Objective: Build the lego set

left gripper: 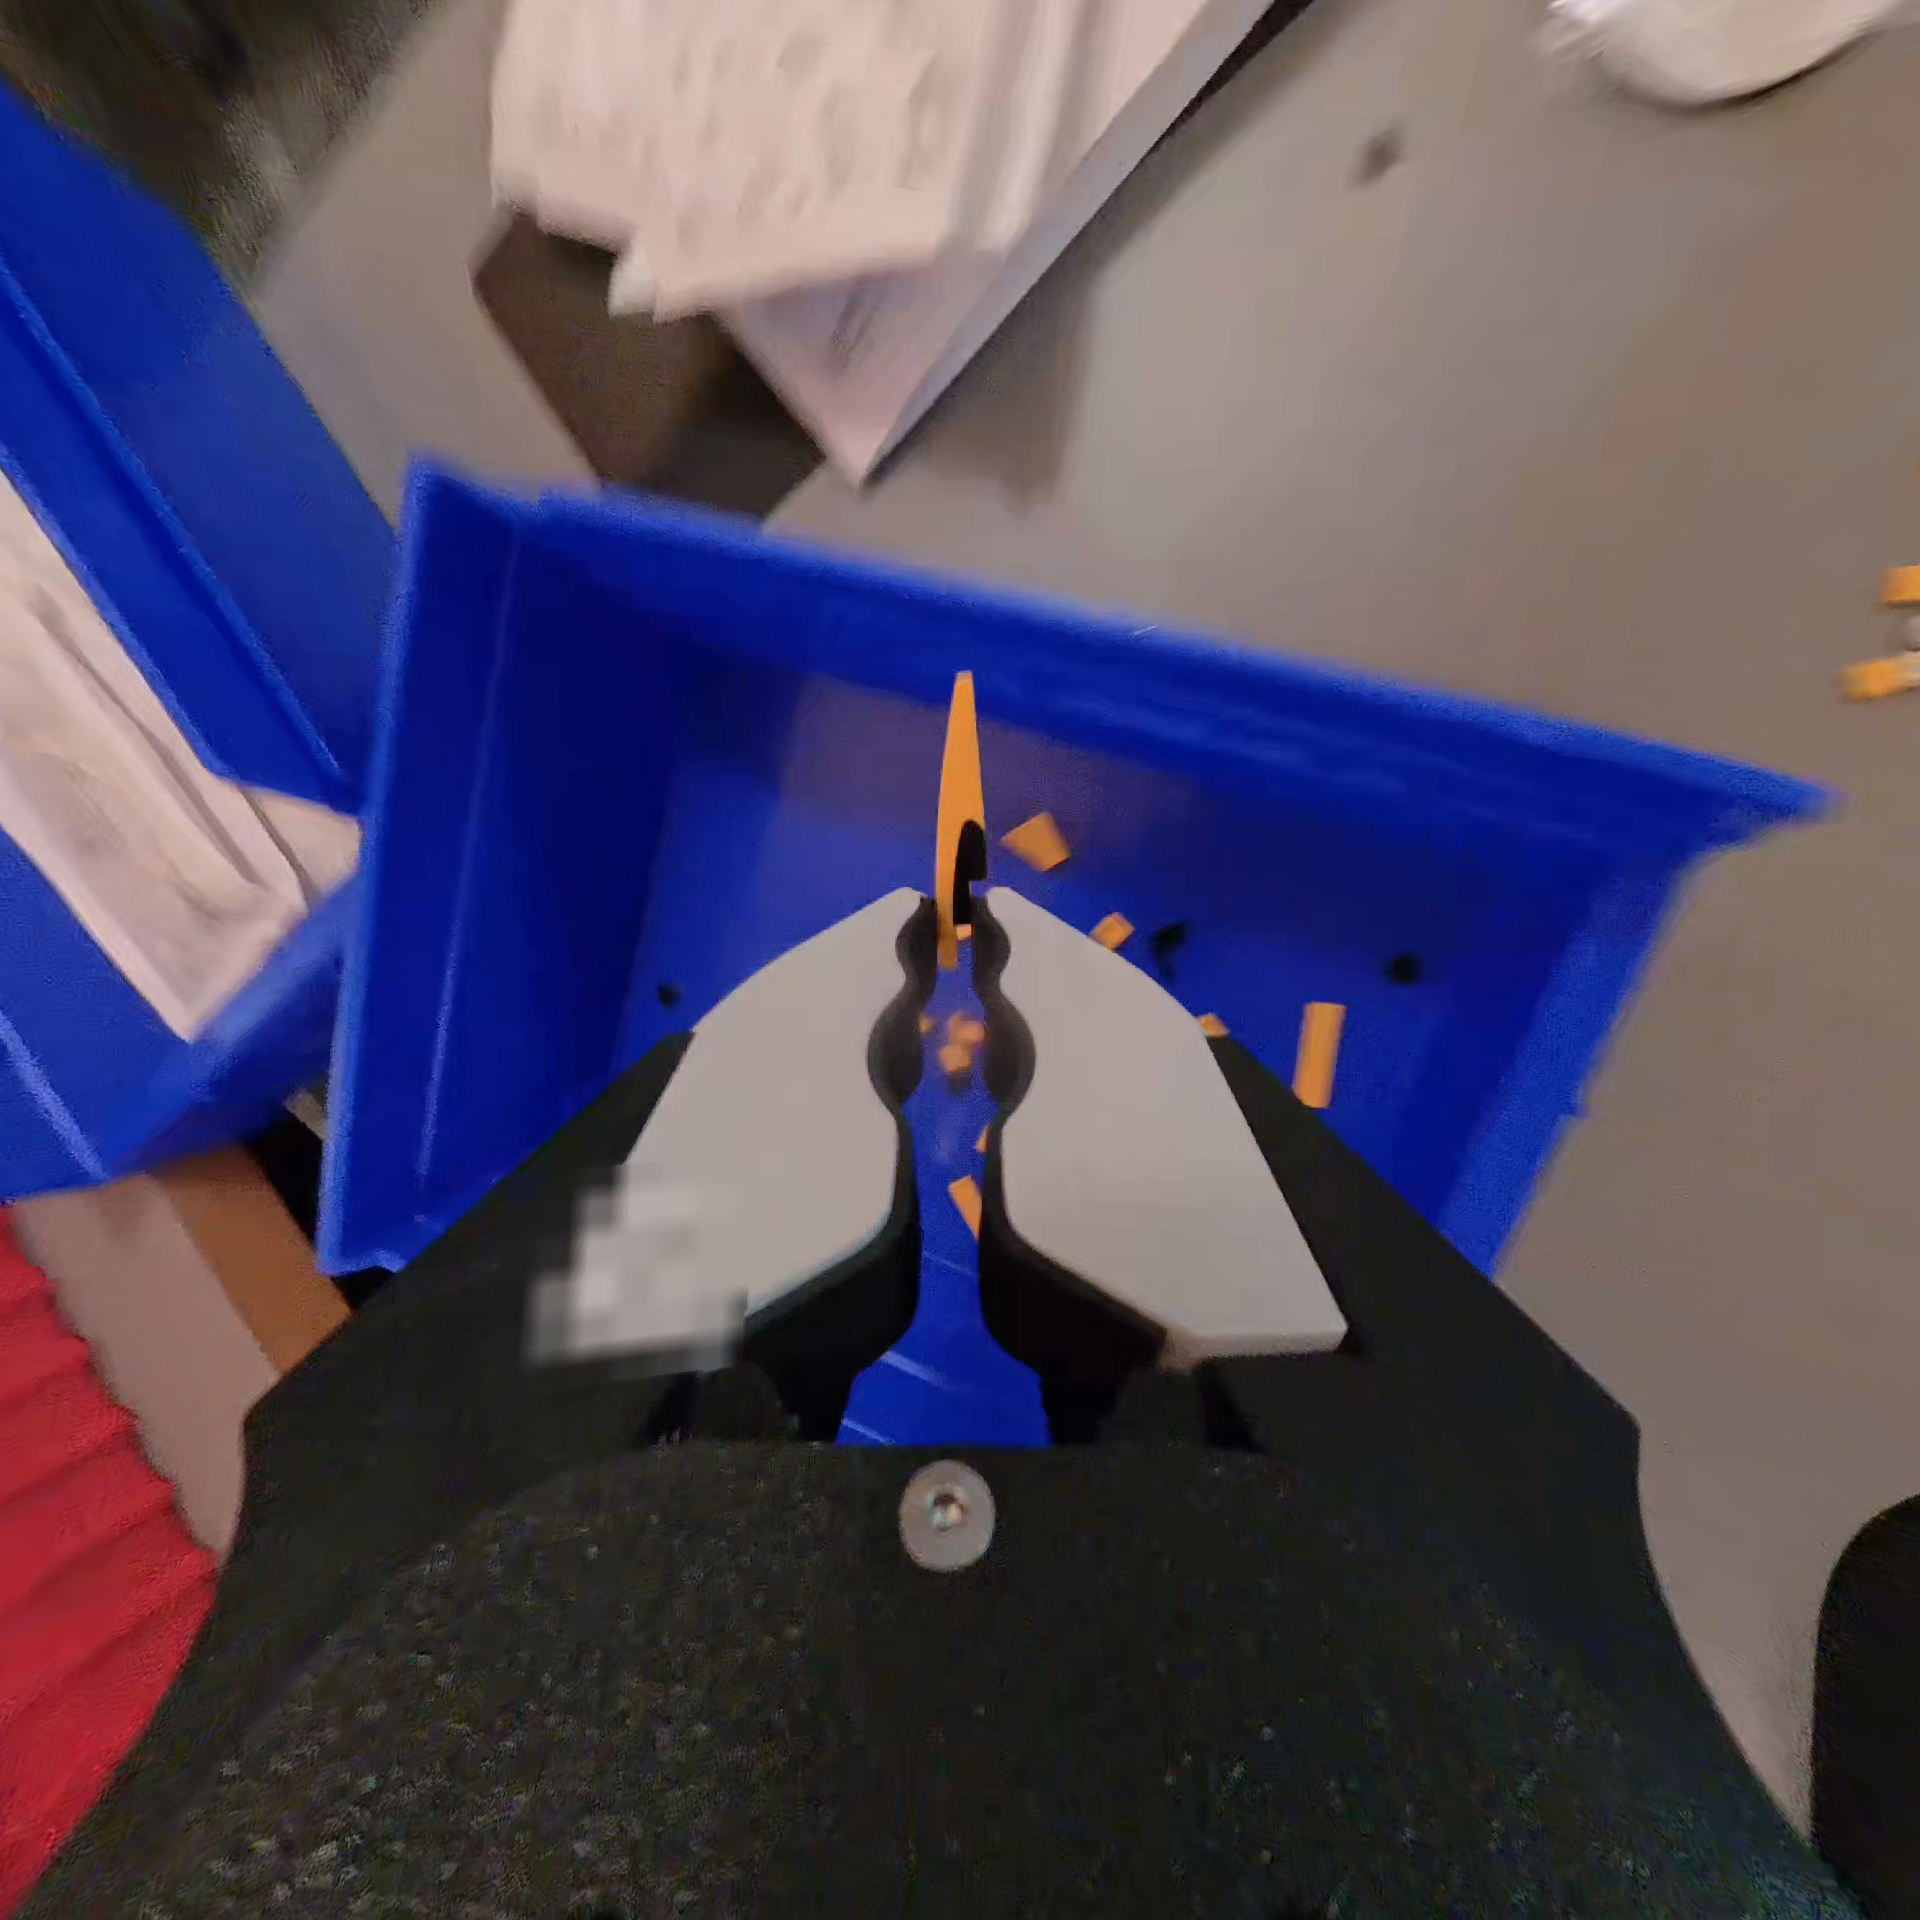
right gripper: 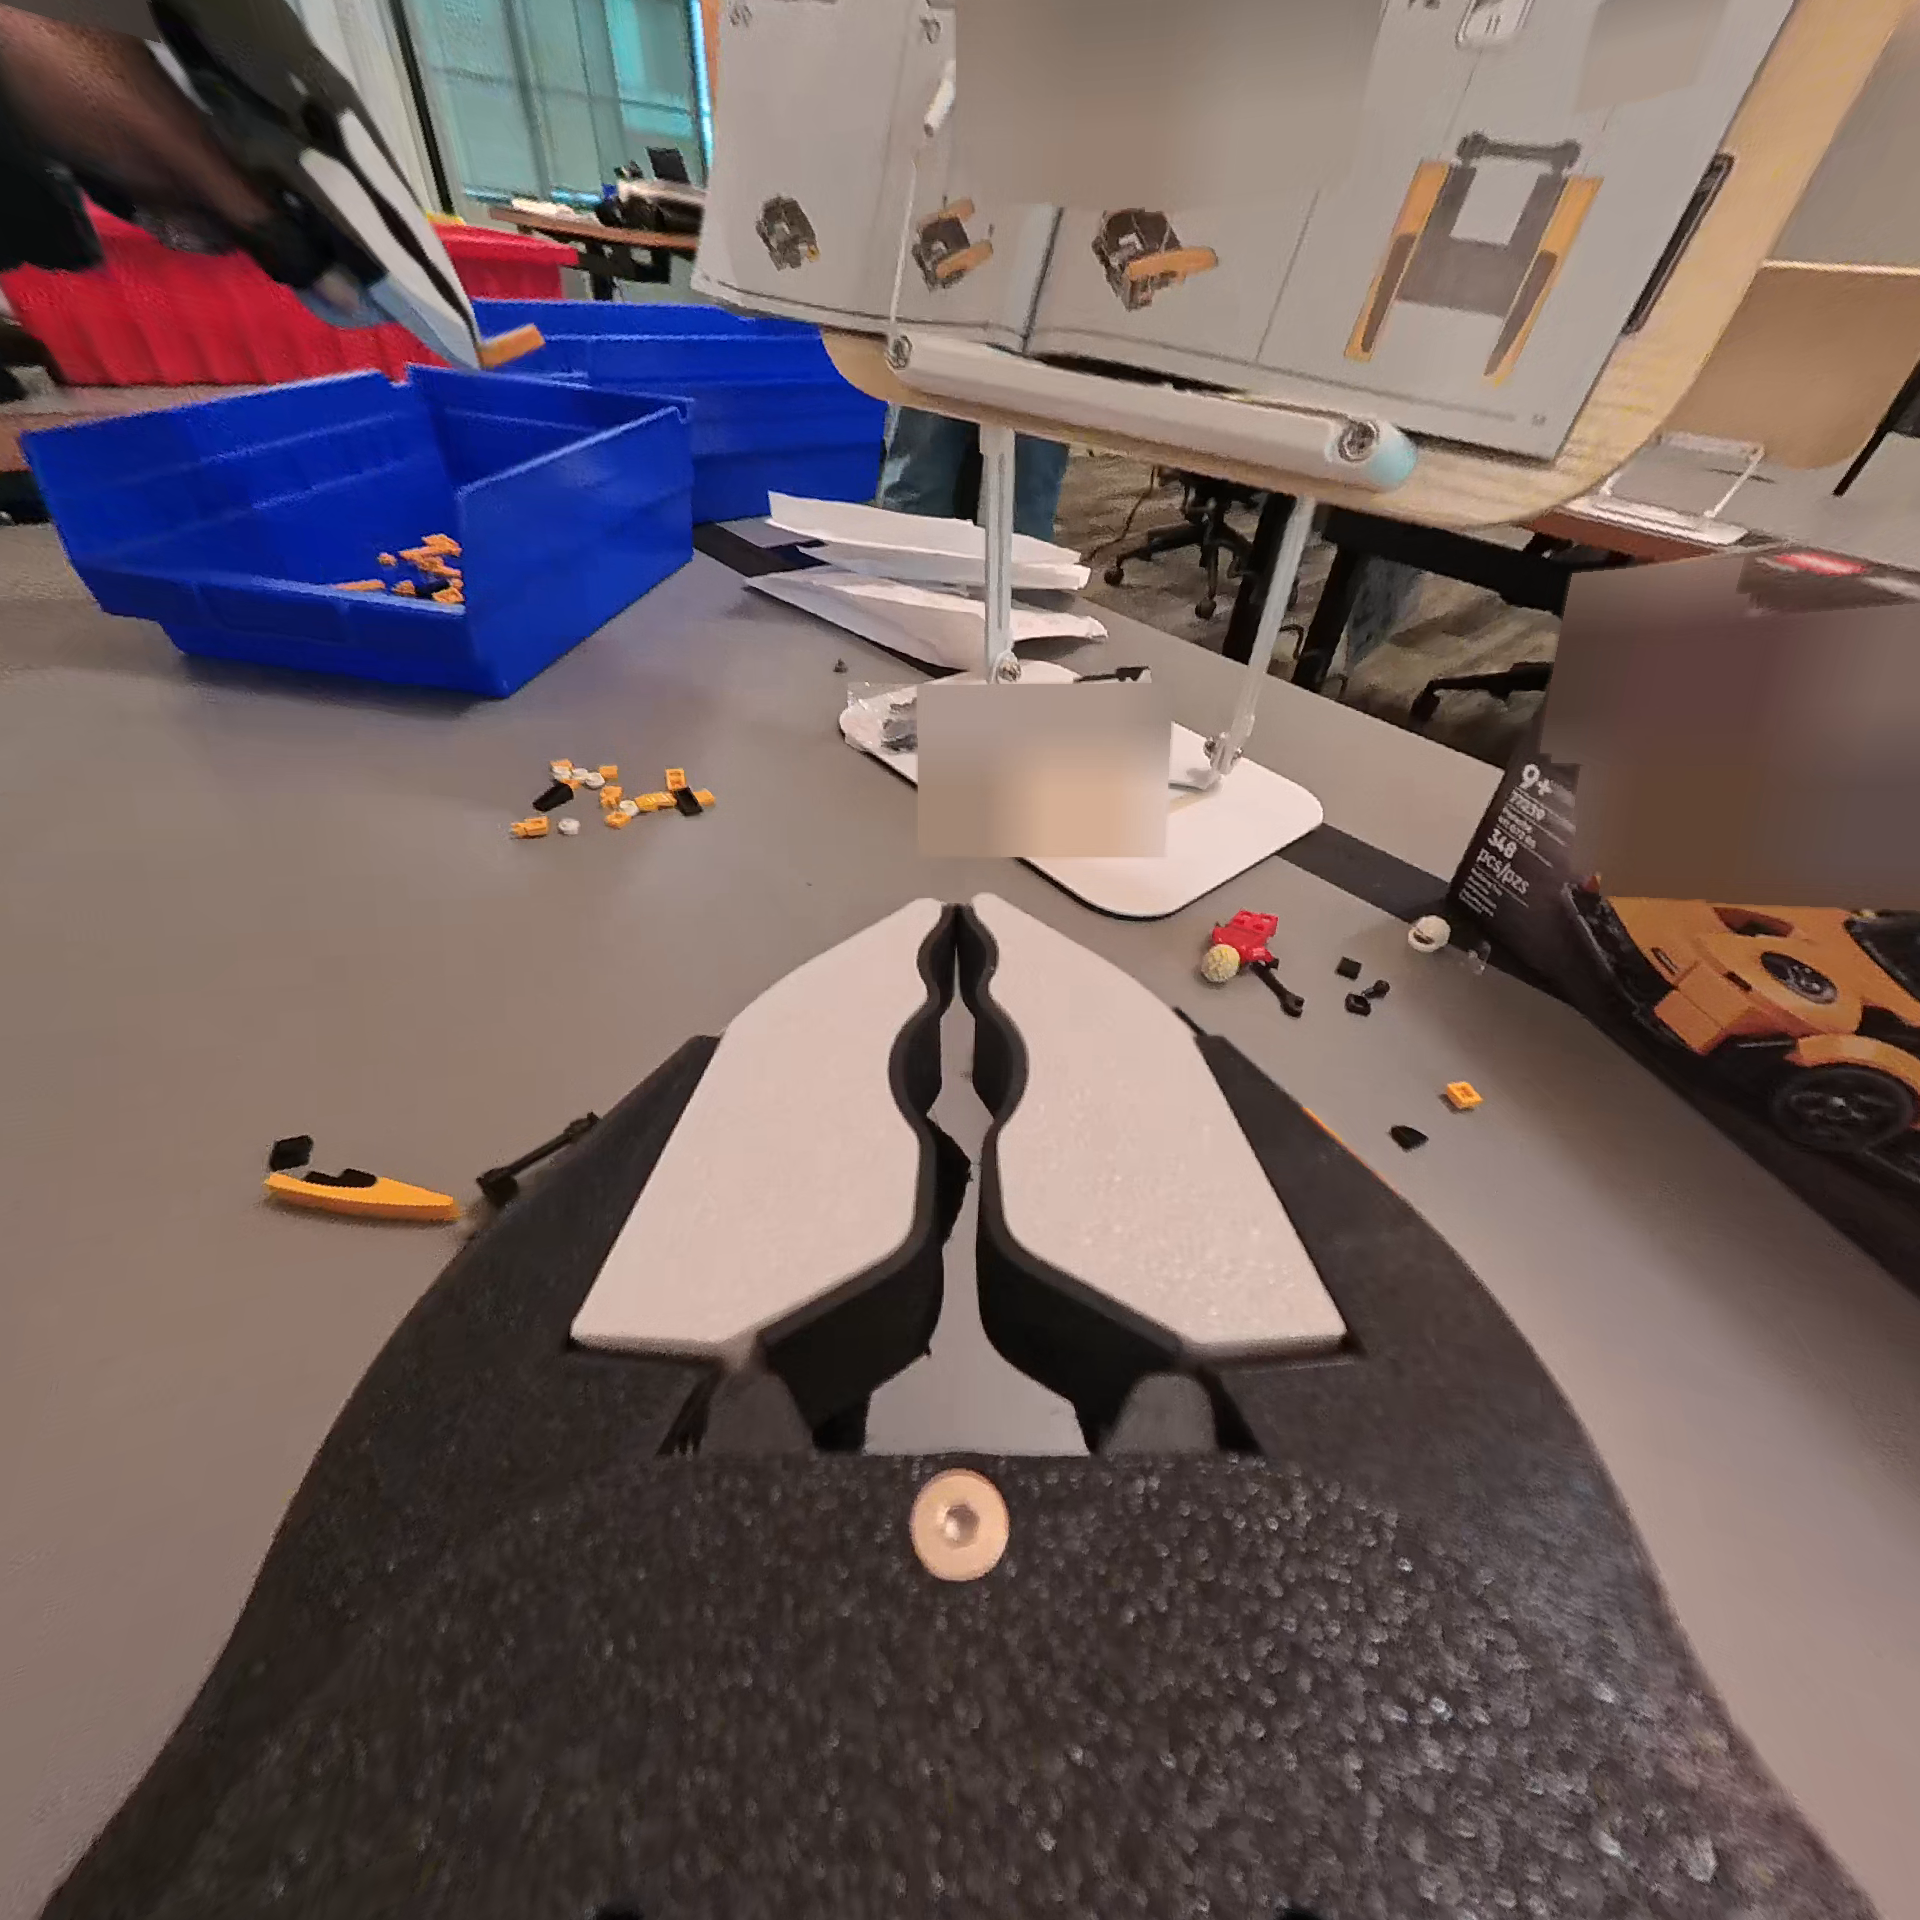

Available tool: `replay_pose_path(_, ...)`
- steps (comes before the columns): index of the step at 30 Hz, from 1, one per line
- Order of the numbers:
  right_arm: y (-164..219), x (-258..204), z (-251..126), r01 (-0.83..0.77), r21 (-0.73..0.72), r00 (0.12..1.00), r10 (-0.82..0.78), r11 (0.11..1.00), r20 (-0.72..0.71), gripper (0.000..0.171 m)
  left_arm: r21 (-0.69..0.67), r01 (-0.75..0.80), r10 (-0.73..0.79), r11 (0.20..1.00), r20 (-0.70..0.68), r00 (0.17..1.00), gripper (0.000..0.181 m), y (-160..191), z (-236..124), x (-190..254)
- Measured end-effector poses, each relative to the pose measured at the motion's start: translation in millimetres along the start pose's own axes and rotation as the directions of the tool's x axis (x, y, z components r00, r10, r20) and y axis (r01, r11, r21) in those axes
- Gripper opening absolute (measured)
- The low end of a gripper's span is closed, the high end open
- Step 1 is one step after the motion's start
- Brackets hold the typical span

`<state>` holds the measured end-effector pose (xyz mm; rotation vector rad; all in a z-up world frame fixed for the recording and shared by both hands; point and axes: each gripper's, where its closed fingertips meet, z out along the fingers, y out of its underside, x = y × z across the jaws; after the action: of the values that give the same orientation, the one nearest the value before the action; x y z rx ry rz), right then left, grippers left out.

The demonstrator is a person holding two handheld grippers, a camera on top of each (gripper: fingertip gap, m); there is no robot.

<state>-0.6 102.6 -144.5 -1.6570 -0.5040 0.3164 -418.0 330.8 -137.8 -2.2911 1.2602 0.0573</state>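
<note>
My left gripper [left gripper: 954, 906] is shut on a long curved orange piece with a black part [left gripper: 958, 790]. It holds the piece above the blue bin [left gripper: 582, 790], where several small orange pieces [left gripper: 1317, 1051] lie. In the right wrist view the left gripper [right gripper: 483, 353] hangs over the blue bin [right gripper: 312, 499] with the orange piece [right gripper: 511, 343] at its tips. My right gripper [right gripper: 957, 912] is shut with nothing between its fingertips, low over the grey table [right gripper: 312, 987].
A matching orange and black curved piece [right gripper: 358, 1193] lies at the table's left. Small orange, black and white pieces [right gripper: 613, 800] lie in a cluster. A booklet stand [right gripper: 1195, 831], a red piece [right gripper: 1247, 935] and the set's box [right gripper: 1714, 987] stand to the right. More blue bins [right gripper: 748, 395] stand behind. There is about 50 cm between the tips of the two grippers.
</note>
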Motion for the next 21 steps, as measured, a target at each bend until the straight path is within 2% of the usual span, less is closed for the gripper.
replay_pose_path(2, -5, -6, -1, 0.002, 0.01, 1.0, -0.002, 1.0, 0.02, 0.0, 0.102, -0.129, 0.127, 0.986, 0.034, 0.991, 0.005, -25, -26, 44)
replay_pose_path(5, -12, -23, -1, 0.015, 0.001, 0.996, -0.015, 1.0, 0.086, 0.002, 0.231, -0.319, 0.314, 0.919, 0.061, 0.948, 0.005, -55, -46, 130)
replay_pose_path(8, -15, -49, 0, 0.035, -0.045, 0.98, -0.026, 0.998, 0.196, 0.01, 0.35, -0.457, 0.459, 0.818, 0.081, 0.885, 0.006, -74, -48, 219)
replay_pose_path(11, -23, -73, -4, 0.054, -0.083, 0.958, -0.028, 0.995, 0.286, 0.017, 0.449, -0.531, 0.553, 0.719, 0.094, 0.828, 0.005, -86, -43, 294)
replay_pose_path(16, -35, -110, -21, 0.054, -0.132, 0.921, 0.002, 0.99, 0.389, 0.026, 0.511, -0.636, 0.621, 0.578, 0.23, 0.749, 0.005, -97, -38, 358)
replay_pose_path(21, -24, -135, -32, 0.028, -0.193, 0.916, 0.052, 0.981, 0.397, 0.03, 0.522, -0.721, 0.615, 0.455, 0.401, 0.679, 0.006, -101, -44, 382)
